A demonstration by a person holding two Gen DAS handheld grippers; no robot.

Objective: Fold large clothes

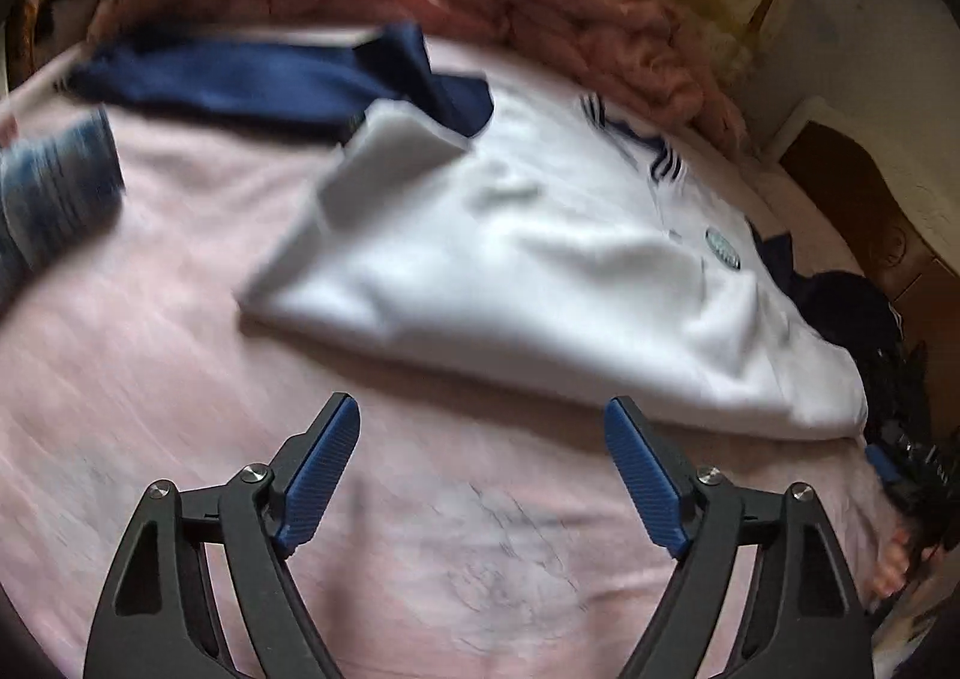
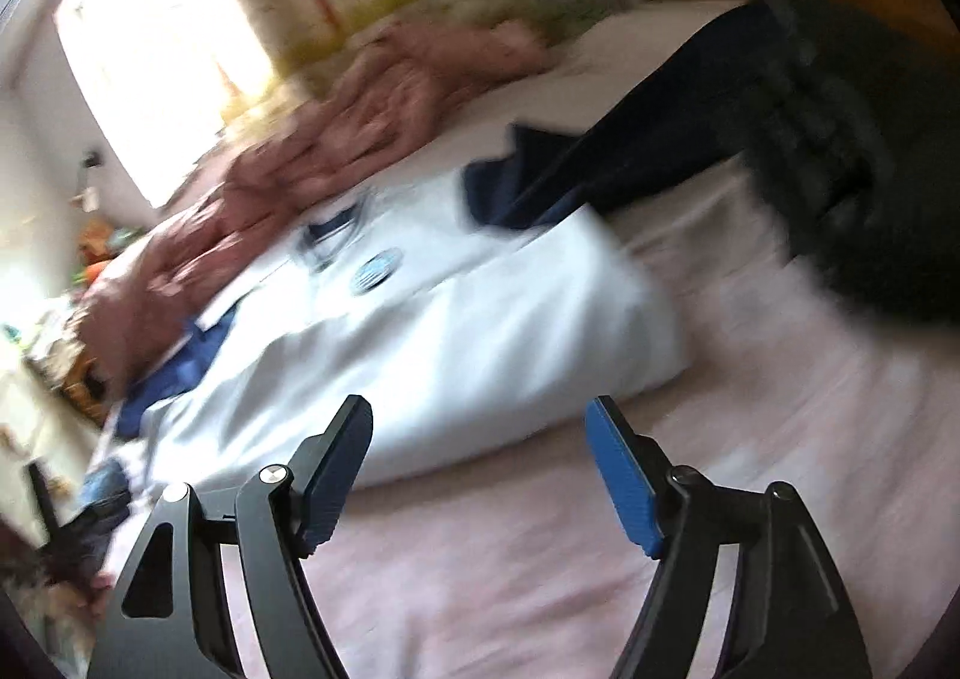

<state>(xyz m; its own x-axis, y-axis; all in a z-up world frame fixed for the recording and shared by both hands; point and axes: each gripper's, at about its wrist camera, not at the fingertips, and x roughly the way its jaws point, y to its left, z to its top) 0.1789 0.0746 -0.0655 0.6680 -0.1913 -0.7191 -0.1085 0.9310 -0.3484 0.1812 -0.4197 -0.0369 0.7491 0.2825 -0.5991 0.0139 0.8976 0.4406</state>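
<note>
A: Left gripper (image 1: 482, 418) stands released, blue pads (image 1: 321, 475) wide apart, nothing between them; only the pink sheet (image 1: 150, 379) lies beneath.

B: Garment position?

A: White shirt (image 1: 510, 271) with navy sleeve (image 1: 240, 78) lies folded flat on the sheet, just beyond the fingertips, apart from them. Crumpled pink blanket (image 1: 540, 6) sits behind it.

B: Right side?

A: Right gripper (image 2: 480, 415) likewise released, empty, near the shirt's hem. Both views are motion-blurred.
</note>
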